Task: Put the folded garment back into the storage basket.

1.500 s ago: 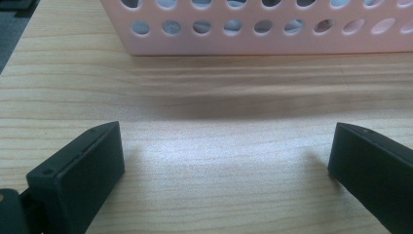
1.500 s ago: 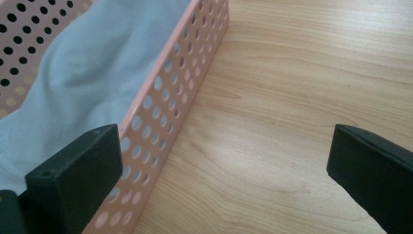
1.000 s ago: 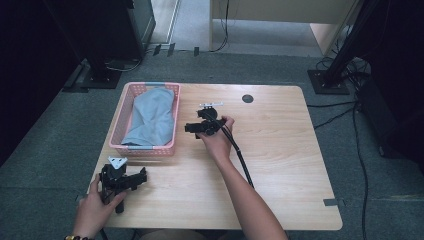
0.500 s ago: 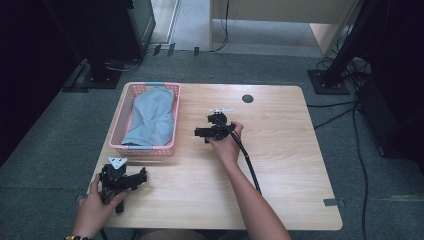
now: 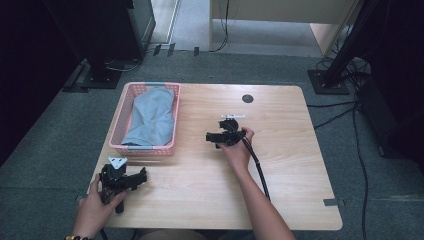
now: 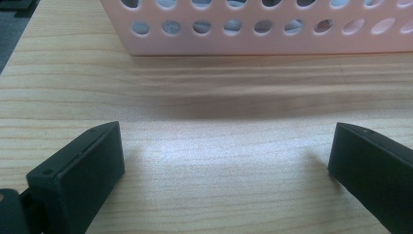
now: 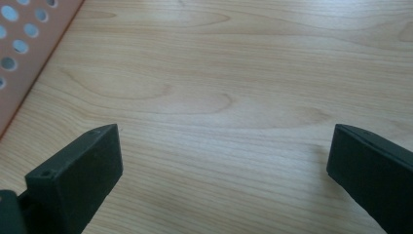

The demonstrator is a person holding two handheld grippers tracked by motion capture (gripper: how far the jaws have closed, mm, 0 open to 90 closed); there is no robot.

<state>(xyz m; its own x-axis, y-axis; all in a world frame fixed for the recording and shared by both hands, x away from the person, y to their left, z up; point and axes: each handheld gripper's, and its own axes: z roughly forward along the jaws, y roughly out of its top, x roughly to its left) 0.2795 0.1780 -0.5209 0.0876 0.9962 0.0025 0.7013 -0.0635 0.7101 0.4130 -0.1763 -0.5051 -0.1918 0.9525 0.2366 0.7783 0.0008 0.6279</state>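
High view, table: a light wooden table seen from above, on grey carpet, with a small dark round cap near its far edge.
High view, basket: a pink perforated basket sits on the table's far left part, with a folded grey-blue cloth lying inside it.
High view, left gripper: the left gripper is held by the person's left hand at the near left corner of the table, just in front of the basket and apart from it; a grey three-cornered plate sits on top.
High view, right gripper: the right gripper is held by the right hand around the middle of the table, to the right of the basket and clear of it, its jaws pointing left toward it; a black cable trails back along the forearm.
Left gripper view, jaws: the two black jaws stand wide apart with nothing between them, only bare wood.
Left gripper view, basket: the basket's pink wall, full of round holes, stands straight ahead; grey-blue shows through some holes.
Right gripper view, jaws: spread wide and holding nothing, over bare wood grain.
Right gripper view, basket: a corner of the basket's wall shows at the upper left, ahead of the left jaw and not touching it.
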